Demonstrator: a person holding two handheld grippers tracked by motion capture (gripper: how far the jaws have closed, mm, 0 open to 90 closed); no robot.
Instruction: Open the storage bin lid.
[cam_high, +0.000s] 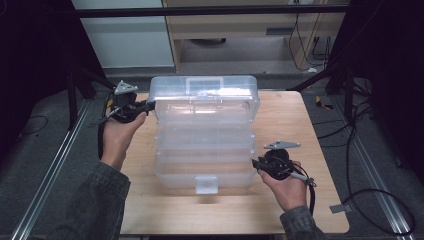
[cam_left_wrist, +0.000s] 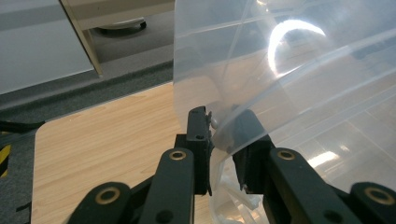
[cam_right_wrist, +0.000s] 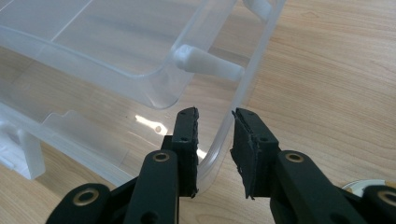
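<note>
The left gripper (cam_high: 148, 106) sits at the far left corner of the box (cam_high: 205, 150), its jaws closed on the edge of the raised lid (cam_high: 205, 95); in the left gripper view (cam_left_wrist: 219, 135) the thin clear wall runs between the two black pads and both press on it. The left hand (cam_high: 118, 137) holds that gripper from the near side, forearm in a dark sleeve coming up from the near left. The right gripper (cam_high: 256, 164) is at the box's near right corner, held by the right hand (cam_high: 287, 187). In the right gripper view (cam_right_wrist: 215, 135) its jaws stand narrowly apart around the curved rim of the box's base; the left pad lies against the rim, while a small gap shows between the rim and the right pad. The box is clear plastic, opened into stepped tiers, and stands in the middle of the wooden table (cam_high: 290, 120), with a pale latch (cam_high: 206, 184) at its near edge. A cable trails from each gripper.
</note>
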